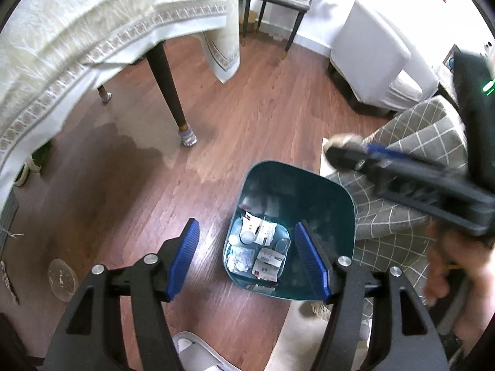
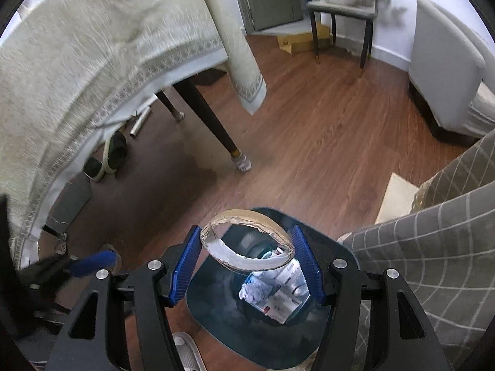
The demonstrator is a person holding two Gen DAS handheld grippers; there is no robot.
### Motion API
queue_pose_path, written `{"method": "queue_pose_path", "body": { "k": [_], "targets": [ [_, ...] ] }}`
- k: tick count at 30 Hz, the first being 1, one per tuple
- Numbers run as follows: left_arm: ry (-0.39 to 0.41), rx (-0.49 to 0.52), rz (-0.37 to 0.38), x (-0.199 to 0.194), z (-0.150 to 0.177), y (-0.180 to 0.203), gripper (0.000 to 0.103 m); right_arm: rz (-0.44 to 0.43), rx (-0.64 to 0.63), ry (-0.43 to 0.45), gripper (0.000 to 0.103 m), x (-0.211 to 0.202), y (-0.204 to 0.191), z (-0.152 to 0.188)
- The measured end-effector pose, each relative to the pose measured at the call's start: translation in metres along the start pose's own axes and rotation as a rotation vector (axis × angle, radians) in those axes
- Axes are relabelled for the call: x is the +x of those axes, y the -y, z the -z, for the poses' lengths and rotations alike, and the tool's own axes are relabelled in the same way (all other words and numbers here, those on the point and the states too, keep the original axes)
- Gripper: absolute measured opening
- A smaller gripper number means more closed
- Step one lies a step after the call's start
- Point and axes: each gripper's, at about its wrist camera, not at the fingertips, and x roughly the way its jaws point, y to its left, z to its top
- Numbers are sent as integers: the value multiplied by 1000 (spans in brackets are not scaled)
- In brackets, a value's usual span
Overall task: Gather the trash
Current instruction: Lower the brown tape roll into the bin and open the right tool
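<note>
A teal trash bin [image 1: 337, 204] stands on the wood floor [image 1: 247, 117], w/ paper scraps and wrappers [image 1: 263, 253] at its bottom. Left hand-held gripper [image 1: 246, 259] hovers above the bin, blue pads spread apart, nothing between them. Right hand-held gripper [image 2: 246, 266] hangs over the bin too, pads pressing a flattened cardboard ring [image 2: 247, 239]. A cloth-draped counter [image 2: 92, 61] sits beyond the bin, upper left; a grey checked cushion [image 2: 433, 241] is just beside the bin's right.
</note>
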Motion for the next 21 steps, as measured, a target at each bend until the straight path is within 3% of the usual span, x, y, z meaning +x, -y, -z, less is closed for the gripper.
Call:
{"method": "queue_pose_path", "body": {
  "k": [9, 21],
  "targets": [
    [79, -22, -16, -34, -7, -15, 61, -3, 28, -84, 61, 46, -2, 17],
    [156, 6, 29, -74, -13, -4, 40, 24, -1, -217, 62, 92, -6, 48]
  ]
}}
